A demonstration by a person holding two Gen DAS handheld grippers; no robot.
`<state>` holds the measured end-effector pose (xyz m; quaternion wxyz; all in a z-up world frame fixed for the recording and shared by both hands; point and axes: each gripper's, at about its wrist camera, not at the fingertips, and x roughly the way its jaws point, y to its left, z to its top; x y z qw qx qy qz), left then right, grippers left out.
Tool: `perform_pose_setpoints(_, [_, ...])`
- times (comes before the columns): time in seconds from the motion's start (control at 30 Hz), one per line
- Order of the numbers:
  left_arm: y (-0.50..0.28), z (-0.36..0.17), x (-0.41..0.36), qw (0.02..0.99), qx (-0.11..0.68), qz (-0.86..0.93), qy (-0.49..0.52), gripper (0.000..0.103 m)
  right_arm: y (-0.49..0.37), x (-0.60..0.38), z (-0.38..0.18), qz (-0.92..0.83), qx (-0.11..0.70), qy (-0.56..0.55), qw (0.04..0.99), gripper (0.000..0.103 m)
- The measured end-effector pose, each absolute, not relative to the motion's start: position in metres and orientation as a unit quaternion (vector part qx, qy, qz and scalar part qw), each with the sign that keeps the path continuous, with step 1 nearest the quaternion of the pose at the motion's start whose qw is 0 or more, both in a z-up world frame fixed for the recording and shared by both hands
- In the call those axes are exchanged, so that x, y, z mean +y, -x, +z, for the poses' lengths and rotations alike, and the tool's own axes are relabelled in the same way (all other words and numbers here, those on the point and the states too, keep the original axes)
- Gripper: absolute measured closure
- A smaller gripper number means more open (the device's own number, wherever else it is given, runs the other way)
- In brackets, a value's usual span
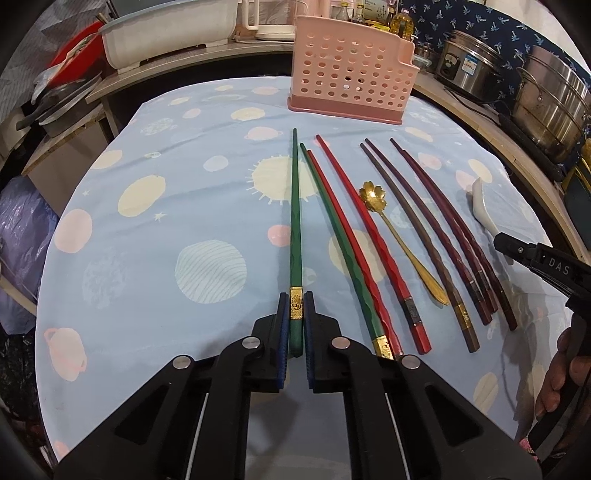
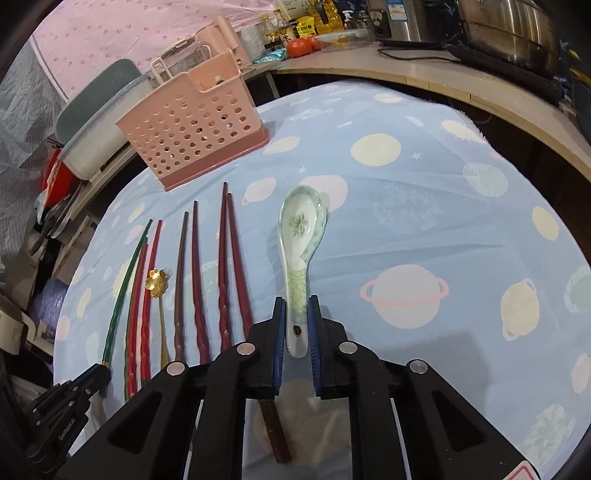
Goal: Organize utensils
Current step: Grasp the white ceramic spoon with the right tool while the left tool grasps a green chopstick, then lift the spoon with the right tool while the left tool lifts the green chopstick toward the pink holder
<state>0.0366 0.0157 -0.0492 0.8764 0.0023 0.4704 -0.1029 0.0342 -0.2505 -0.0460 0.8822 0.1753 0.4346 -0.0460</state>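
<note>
My left gripper point(image 1: 295, 297) is shut on the gold-banded end of a green chopstick point(image 1: 294, 221), which points toward the pink perforated utensil holder point(image 1: 351, 74) at the far side of the table. My right gripper point(image 2: 296, 301) is shut on the handle of a white and green ceramic spoon point(image 2: 300, 236). Between them lie a second green chopstick point(image 1: 340, 243), two red chopsticks point(image 1: 369, 236), a gold flower spoon point(image 1: 373, 194) and several dark maroon chopsticks point(image 1: 443, 229). The holder also shows in the right wrist view point(image 2: 195, 129), at the far left.
A light blue planet-print cloth point(image 1: 166, 221) covers the table. A white tub point(image 1: 166, 33) stands behind on the left. Steel pots point(image 1: 546, 99) stand on a shelf to the right. Bottles and a tomato point(image 2: 299, 46) sit on the back counter.
</note>
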Motion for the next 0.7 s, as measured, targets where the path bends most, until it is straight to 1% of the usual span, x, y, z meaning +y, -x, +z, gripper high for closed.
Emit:
perform_pose_setpoints(0.33, [-0.018, -0.017, 0.025, 0.893, 0.437, -0.103, 0.009, 0.096, 0.002, -0.236, -0.006, -0.034, 0.396, -0.16, 0.904, 0.092])
perform_pose_setpoints(0.7, [-0.011, 0.032, 0.038, 0.916, 0.386, -0.104, 0.027, 0.096, 0.018, -0.23, 0.029, -0.019, 0.364, -0.158, 0.918, 0.092])
